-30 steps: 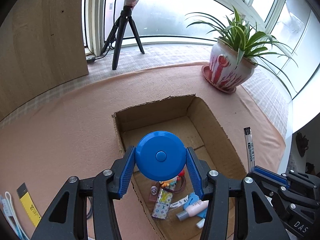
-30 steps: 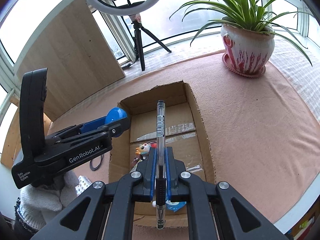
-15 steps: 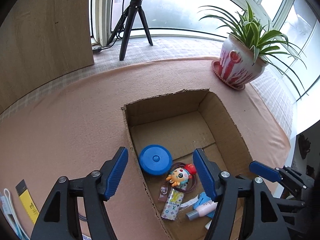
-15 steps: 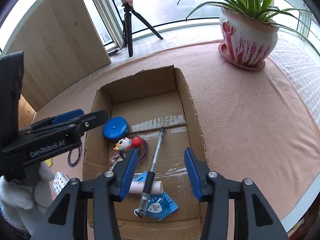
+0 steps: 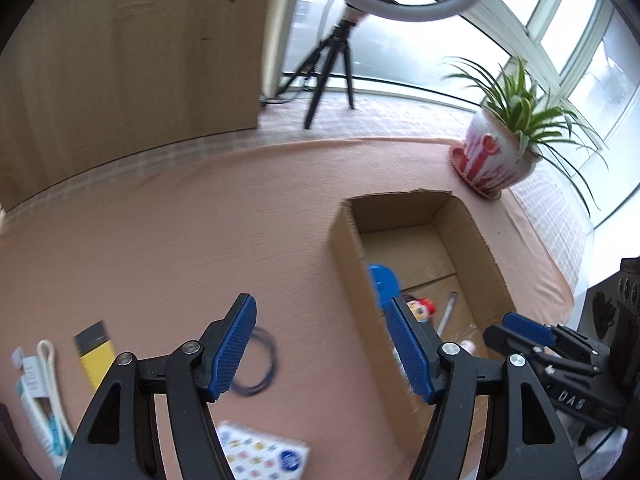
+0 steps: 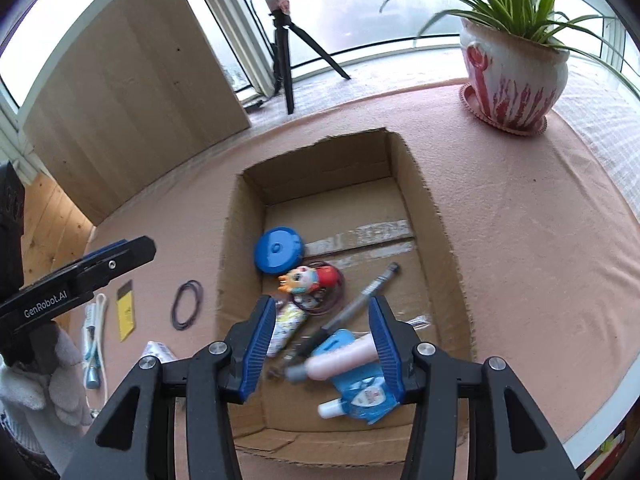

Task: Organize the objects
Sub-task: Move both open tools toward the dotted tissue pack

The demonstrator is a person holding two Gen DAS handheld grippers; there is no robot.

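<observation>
- Both grippers are now standing empty: a second ago the left one was clamping the blue round case point(image 6: 277, 251) and the right one the pen point(image 6: 362, 296), and both things are now lying inside the cardboard box point(image 6: 440, 224).
- Left gripper point(image 5: 320, 350) is holding its blue pads point(image 5: 234, 344) wide apart with nothing between them, and it is swinging away from the box toward the loose things on the pink cloth point(image 5: 168, 240).
- Right gripper point(image 6: 322, 350) is also spreading its pads point(image 6: 380, 344) wide, gripping nothing, and hovering over the near end of the box.
- Just ahead of the left fingers, the dark hair-tie ring point(image 5: 256, 364) is lying flat on the cloth, near the left pad's tip; a patterned card pack point(image 5: 264, 456) is sitting below it, closer to the camera.
- Further to the left, a yellow strip point(image 5: 94, 356) and a white cord with its packet point(image 5: 42, 384) are lying with their long axes running roughly away from the gripper.
- Judging from this layout, the left hand is the nearer one to every remaining item, since all of them are resting on the box's left side; the right gripper would have to cross the box.
- The ring is probably the next pick; lying thin and flat, it is likely calling for a low, steep approach with one pad reaching inside the loop.
- In the box, the doll point(image 6: 304, 280), tubes and blue pouch point(image 6: 360, 396) are crowding the near half, leaving the far half bare.
</observation>
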